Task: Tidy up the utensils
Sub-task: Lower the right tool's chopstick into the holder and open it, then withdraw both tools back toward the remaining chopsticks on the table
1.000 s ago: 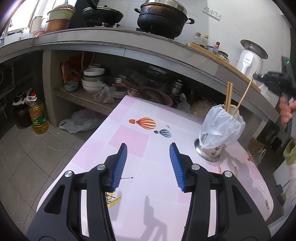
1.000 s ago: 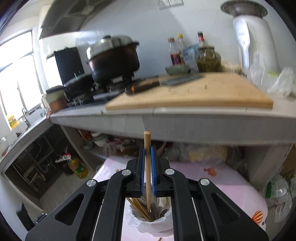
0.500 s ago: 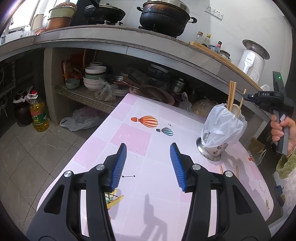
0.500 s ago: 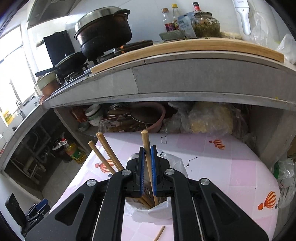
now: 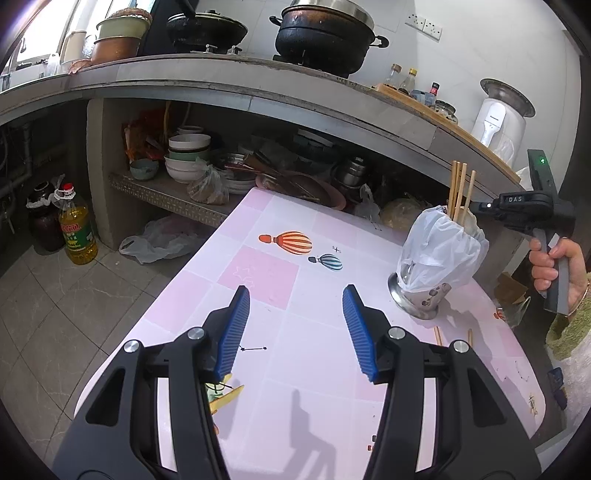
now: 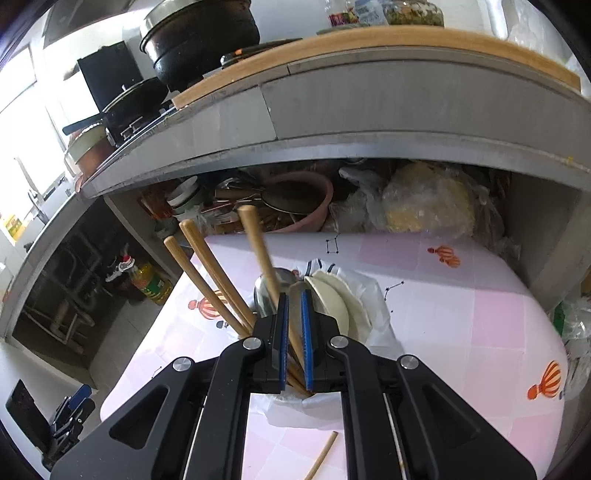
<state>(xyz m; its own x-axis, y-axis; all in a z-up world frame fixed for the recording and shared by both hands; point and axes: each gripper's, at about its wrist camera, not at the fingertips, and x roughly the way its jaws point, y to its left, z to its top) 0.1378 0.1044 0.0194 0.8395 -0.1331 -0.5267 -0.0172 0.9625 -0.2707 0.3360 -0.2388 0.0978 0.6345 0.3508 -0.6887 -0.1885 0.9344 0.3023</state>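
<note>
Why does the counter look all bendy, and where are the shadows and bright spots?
Both wrist views use a fisheye lens, so the counter edge bows and the corners go black. In the left wrist view, the left gripper throws dark shadows on the pink table. In the right wrist view, the window glares white.

Wooden chopsticks (image 6: 207, 273) upright in bag-lined holder (image 5: 436, 258)

A black pot (image 5: 325, 35) is sitting on the counter (image 5: 221, 83) — stacked bowls (image 5: 186, 157) and an oil bottle (image 5: 77, 227) below.
</note>
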